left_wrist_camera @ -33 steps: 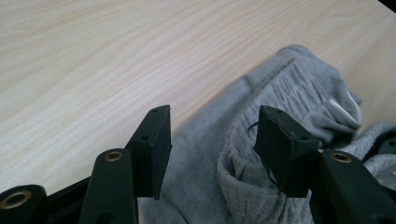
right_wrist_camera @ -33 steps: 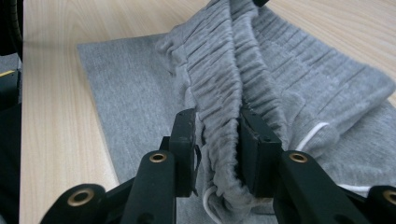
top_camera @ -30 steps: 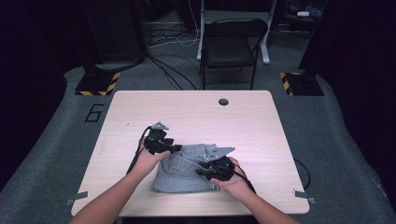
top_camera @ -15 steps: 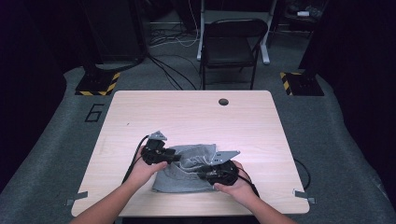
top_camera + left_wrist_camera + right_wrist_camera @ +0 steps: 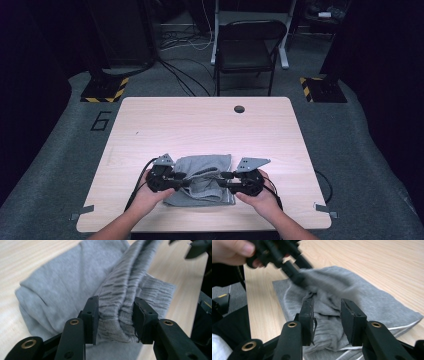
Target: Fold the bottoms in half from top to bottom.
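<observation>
Grey fleece garment (image 5: 202, 177), soft and ribbed at its elasticated waistband, lies bunched on the near-centre of the pale wooden table (image 5: 200, 125), close to the person's edge. Work in hand appears to be folding or gathering this garment, and the step is judged to be mid-fold: both tools are engaged at the cloth and a ridge of fabric stands up between them.

Left gripper (image 5: 116, 315): jaws partly closed, clamped on a thick fold of the ribbed waistband (image 5: 120, 297), which fills the gap between the two pads. In the high view it sits at the garment's left edge (image 5: 181, 181), pointing inward, the left hand (image 5: 145, 197) wrapped around its body.

Right gripper (image 5: 327, 315): jaws stand a moderate way apart with rumpled cloth lying between them; contact on both pads is not evident, so whether it has a firm hold cannot be told. In the high view it points inward from the garment's right side (image 5: 225, 181), held by the right hand (image 5: 260, 197). Both forearms enter low from the near edge, tools roughly level and facing each other, near together.

Next move, as judged: the right gripper needs a secure pinch before the fold is carried across; the thick band on the left may slip if pulled sharply.
</observation>
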A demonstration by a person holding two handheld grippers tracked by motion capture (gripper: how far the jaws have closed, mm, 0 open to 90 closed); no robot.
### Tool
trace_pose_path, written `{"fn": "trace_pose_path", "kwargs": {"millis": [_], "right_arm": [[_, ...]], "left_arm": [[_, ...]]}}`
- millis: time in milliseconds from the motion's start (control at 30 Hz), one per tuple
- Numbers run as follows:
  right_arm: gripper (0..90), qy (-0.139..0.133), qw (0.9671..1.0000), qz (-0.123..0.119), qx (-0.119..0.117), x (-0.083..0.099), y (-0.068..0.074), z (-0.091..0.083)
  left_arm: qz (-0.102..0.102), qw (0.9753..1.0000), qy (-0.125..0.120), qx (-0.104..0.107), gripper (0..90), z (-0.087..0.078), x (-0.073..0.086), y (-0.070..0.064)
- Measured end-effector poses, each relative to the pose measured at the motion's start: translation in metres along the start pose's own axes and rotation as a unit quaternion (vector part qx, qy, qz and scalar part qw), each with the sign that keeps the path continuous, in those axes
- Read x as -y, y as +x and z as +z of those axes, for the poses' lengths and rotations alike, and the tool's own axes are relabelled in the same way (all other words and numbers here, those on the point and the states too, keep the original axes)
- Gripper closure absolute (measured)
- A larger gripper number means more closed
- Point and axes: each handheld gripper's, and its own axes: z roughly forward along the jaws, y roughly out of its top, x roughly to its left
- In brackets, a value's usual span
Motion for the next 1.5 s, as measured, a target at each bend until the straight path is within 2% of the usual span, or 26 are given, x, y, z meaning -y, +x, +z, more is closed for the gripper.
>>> {"fn": "trace_pose_path", "kwargs": {"millis": [33, 100, 133, 200, 300, 333, 400, 433, 467, 567, 633, 700, 800, 900, 933, 1067, 1167, 1200, 1367, 1400, 1433, 1500], "right_arm": [[63.0, -0.002, 1.0, 0.0, 0.002, 0.0, -0.001, -0.001], [62.8, -0.003, 1.0, -0.002, 0.003, 0.0, -0.003, -0.001], [62.7, -0.003, 1.0, 0.002, 0.004, 0.0, -0.002, -0.002], [62.3, -0.004, 1.0, 0.003, 0.005, 0.001, -0.003, -0.002], [61.7, 0.001, 1.0, 0.003, 0.008, 0.001, -0.003, 0.001], [61.5, 0.004, 1.0, 0.002, 0.006, 0.001, -0.003, 0.003], [61.4, 0.004, 1.0, 0.003, 0.008, 0.0, -0.002, 0.005], [61.2, 0.008, 0.9999, -0.001, 0.006, 0.0, -0.002, 0.007], [61.1, 0.011, 0.9999, 0.001, 0.007, 0.0, -0.002, 0.009], [60.2, 0.017, 0.9998, -0.005, 0.006, 0.0, -0.001, 0.015], [58.8, 0.024, 0.9997, -0.009, 0.007, 0.001, -0.001, 0.02], [57.9, 0.032, 0.9994, -0.01, 0.004, 0.002, -0.003, 0.027], [56.9, 0.051, 0.9987, 0.001, -0.005, 0.006, -0.003, 0.035], [56.5, 0.062, 0.9979, -0.002, -0.015, 0.01, -0.002, 0.039], [56.5, 0.066, 0.9976, -0.011, -0.016, 0.012, -0.002, 0.041], [56.4, 0.075, 0.997, -0.007, -0.018, 0.016, 0.0, 0.043], [56.3, 0.082, 0.9965, -0.012, -0.015, 0.02, 0.001, 0.045], [56.2, 0.086, 0.996, -0.02, -0.014, 0.021, 0.001, 0.046], [56.0, 0.09, 0.9951, -0.038, -0.01, 0.026, 0.003, 0.05], [55.9, 0.095, 0.9949, -0.033, -0.012, 0.027, 0.003, 0.05], [55.9, 0.091, 0.9952, -0.034, -0.011, 0.028, 0.003, 0.051], [55.9, 0.09, 0.9953, -0.033, -0.01, 0.029, 0.002, 0.051]], "left_arm": [[0.004, 0.9999, 0.006, 0.007, 57.4, -0.003, 0.003, -0.002], [0.005, 1.0, 0.003, 0.007, 56.5, -0.005, 0.007, -0.005], [0.012, 0.9998, 0.007, 0.011, 55.8, -0.009, 0.008, -0.006], [0.017, 0.9997, 0.003, 0.016, 55.2, -0.014, 0.01, -0.009], [0.009, 0.9996, -0.014, 0.021, 53.2, -0.021, 0.007, -0.014], [0.004, 0.9997, -0.019, 0.018, 52.0, -0.022, 0.006, -0.014], [0.01, 0.9997, -0.02, 0.01, 49.9, -0.023, 0.004, -0.011], [0.004, 0.9996, -0.029, -0.002, 49.1, -0.021, 0.003, -0.011], [0.003, 0.9997, -0.025, -0.001, 48.0, -0.02, 0.002, -0.009], [-0.001, 0.9995, -0.028, -0.014, 45.7, -0.012, 0.001, -0.002], [-0.005, 0.9997, -0.021, -0.012, 44.9, -0.006, 0.001, 0.003], [0.003, 0.9998, -0.019, -0.01, 44.5, -0.001, 0.001, 0.005], [0.0, 0.9998, -0.019, -0.006, 44.4, 0.005, 0.004, 0.005], [0.016, 0.9998, -0.011, -0.009, 44.3, 0.008, 0.007, 0.004], [0.015, 0.9998, -0.007, -0.008, 44.2, 0.009, 0.008, 0.004], [0.025, 0.9996, -0.003, -0.014, 43.8, 0.013, 0.014, 0.002], [0.028, 0.9995, 0.001, -0.013, 43.0, 0.017, 0.019, 0.002], [0.034, 0.9993, 0.003, -0.016, 42.8, 0.018, 0.02, 0.002], [0.026, 0.9996, -0.003, -0.013, 42.7, 0.021, 0.025, 0.002], [0.022, 0.9997, -0.003, -0.012, 42.7, 0.022, 0.026, 0.002], [0.028, 0.9995, -0.001, -0.011, 42.7, 0.022, 0.026, 0.003], [0.027, 0.9995, -0.001, -0.013, 42.9, 0.024, 0.027, 0.001]]}}
